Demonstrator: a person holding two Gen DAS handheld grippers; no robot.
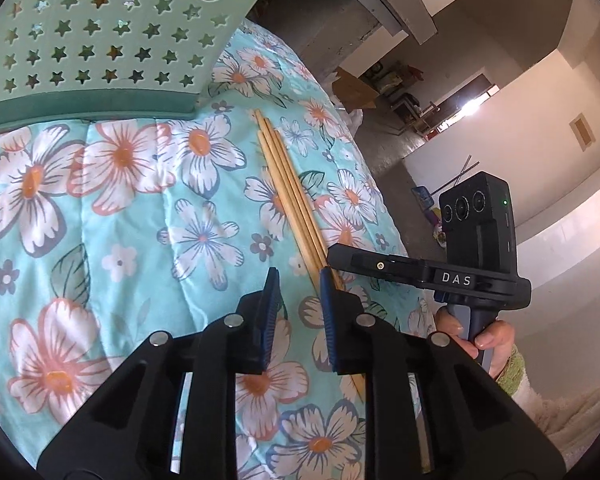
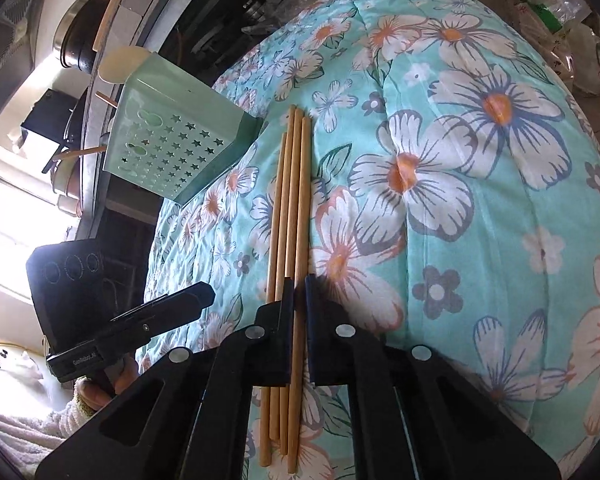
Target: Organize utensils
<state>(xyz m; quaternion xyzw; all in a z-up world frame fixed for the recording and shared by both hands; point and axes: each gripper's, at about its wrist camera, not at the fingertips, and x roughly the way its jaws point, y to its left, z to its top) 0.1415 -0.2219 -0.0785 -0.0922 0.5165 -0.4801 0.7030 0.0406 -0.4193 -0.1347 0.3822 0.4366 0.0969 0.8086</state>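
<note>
Wooden chopsticks (image 1: pixel 290 196) lay bundled on the floral turquoise quilt (image 1: pixel 112 216), right of the mint-green star-holed plastic holder (image 1: pixel 100 40); the left gripper (image 1: pixel 300 284) hung beside them, jaws apart, empty. From the right wrist, the right gripper (image 2: pixel 299 284) was clamped on one stick.

A floral quilt (image 1: pixel 100 208) in turquoise with white and orange blossoms fills the left and centre of the frame. At the upper left stands a pale green utensil holder (image 1: pixel 100 40) pierced with star-shaped holes, on a darker green base. A bundle of wooden chopsticks (image 1: pixel 288 192) lies on the quilt, running from the centre toward the lower right. The left gripper (image 1: pixel 300 292), at the bottom centre, has its blue pads a little apart with nothing between them. At the right edge a hand (image 1: pixel 480 336) holds the right gripper (image 1: pixel 334 254), its tip at the chopsticks.
</note>
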